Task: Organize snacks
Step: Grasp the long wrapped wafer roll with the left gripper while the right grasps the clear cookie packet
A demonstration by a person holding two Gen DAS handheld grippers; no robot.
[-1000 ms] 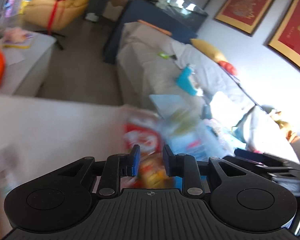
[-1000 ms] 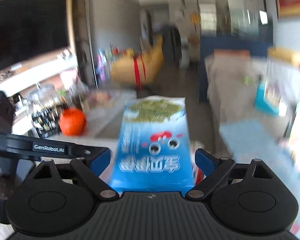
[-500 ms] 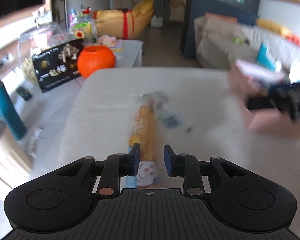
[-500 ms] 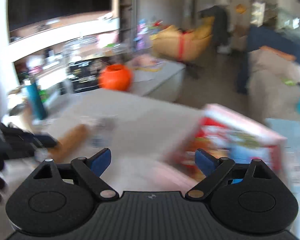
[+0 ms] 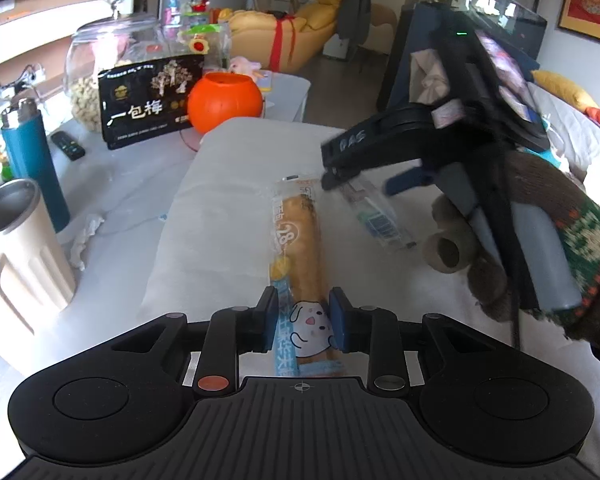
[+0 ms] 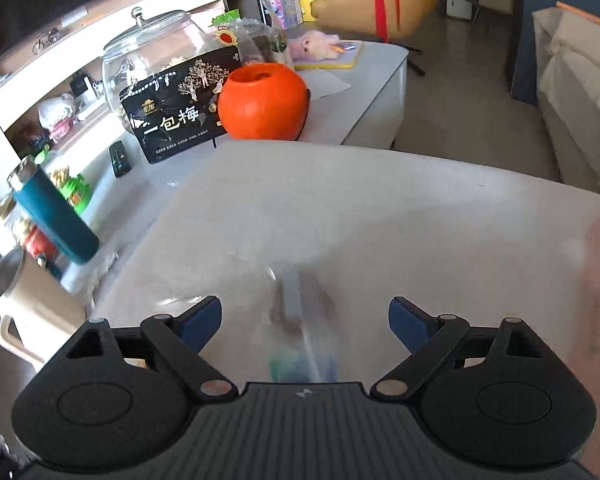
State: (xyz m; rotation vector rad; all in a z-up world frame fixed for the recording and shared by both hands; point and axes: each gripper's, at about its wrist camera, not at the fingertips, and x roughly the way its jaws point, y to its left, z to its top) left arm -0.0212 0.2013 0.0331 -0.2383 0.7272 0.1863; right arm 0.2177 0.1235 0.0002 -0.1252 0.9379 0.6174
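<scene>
Bread packet [image 5: 300,248] lengthwise between opening left gripper [image 5: 304,326] pads; clear packet [image 6: 300,320] untouched inside closing right gripper [image 6: 305,322].

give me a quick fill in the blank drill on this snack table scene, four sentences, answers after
1. The long bread snack lies between the fingers of the ____ gripper.
2. The round open-topped container beside the black snack bag is ____ in colour.
3. The right gripper, its jaws closing, hangs over a small ____ packet with its pads not yet on it.
4. The tall bottle behind the cream mug is ____.

Missing words: left; orange; clear; teal
</scene>
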